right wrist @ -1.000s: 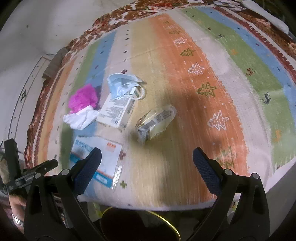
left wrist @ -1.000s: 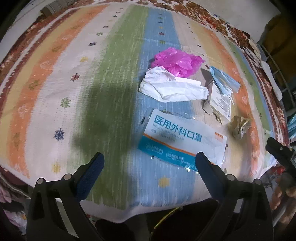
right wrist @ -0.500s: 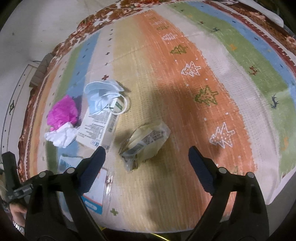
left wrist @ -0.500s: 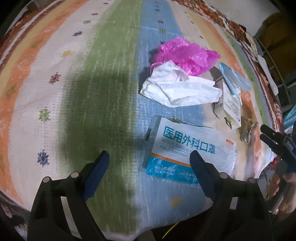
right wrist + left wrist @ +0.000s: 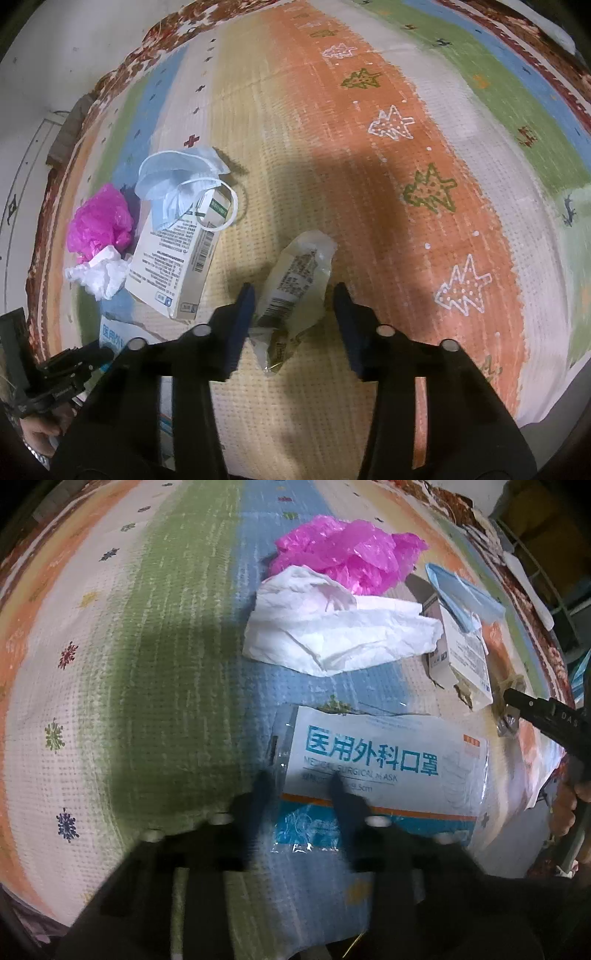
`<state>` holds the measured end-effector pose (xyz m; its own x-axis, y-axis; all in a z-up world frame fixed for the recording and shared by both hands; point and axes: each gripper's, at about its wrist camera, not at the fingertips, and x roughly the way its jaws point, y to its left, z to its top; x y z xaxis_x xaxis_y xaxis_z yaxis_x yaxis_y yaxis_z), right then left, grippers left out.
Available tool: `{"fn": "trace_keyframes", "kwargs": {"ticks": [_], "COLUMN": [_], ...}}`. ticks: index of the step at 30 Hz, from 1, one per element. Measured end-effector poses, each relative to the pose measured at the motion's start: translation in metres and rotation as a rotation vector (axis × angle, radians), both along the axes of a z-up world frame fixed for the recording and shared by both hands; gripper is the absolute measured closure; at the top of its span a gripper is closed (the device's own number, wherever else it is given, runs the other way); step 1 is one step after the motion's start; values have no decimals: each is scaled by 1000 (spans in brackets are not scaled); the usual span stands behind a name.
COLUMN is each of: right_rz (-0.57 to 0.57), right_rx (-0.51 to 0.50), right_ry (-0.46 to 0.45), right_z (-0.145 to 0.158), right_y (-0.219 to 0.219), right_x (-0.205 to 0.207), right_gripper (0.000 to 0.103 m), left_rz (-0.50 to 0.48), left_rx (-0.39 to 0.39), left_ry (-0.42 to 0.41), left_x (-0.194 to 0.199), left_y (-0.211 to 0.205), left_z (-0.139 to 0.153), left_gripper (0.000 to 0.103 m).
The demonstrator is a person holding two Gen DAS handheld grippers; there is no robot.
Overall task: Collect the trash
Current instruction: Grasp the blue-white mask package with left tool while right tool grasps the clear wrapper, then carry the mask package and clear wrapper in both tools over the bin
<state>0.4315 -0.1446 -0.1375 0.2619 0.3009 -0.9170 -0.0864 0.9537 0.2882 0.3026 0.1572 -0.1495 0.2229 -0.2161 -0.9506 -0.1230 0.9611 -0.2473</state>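
Striped woven cloth (image 5: 155, 672) under all trash. Your left gripper (image 5: 301, 782) closing over left end of surgical mask packet (image 5: 376, 768); one finger on packet face, other at its edge, blurred, so cannot tell if pads grip yet. Your right gripper (image 5: 293, 295) closing around clear crumpled wrapper (image 5: 295, 280); wrapper between fingers, gaps both sides. White tissue (image 5: 332, 635), pink plastic bag (image 5: 351, 559), medicine box (image 5: 173, 266), used face mask (image 5: 177, 181) lie close together beyond packet.
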Motion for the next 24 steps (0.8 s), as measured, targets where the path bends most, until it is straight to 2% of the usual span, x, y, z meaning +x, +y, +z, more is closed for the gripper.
{"fn": "trace_keyframes", "kwargs": {"ticks": [1, 3, 4, 9, 16, 24], "right_rz": [4, 14, 20, 52, 107, 186], "right_rx": [-3, -8, -8, -24, -41, -82], "right_ry": [-2, -8, -12, -29, -50, -113], "right_z": [0, 2, 3, 12, 24, 45], "right_y": [0, 0, 1, 7, 12, 22], "right_x": [0, -1, -1, -4, -12, -30], "right_gripper": [71, 77, 80, 86, 88, 90], "left_rz": [-4, -19, -26, -19, -9, 31], "left_rx": [2, -6, -14, -41, -92, -109], "left_ry": [3, 12, 16, -20, -93, -101], "left_x": [1, 1, 2, 5, -6, -16], "left_y": [-1, -5, -7, -14, -12, -28], "left_z": [0, 1, 3, 22, 56, 73], "left_gripper": [90, 102, 102, 102, 103, 103]}}
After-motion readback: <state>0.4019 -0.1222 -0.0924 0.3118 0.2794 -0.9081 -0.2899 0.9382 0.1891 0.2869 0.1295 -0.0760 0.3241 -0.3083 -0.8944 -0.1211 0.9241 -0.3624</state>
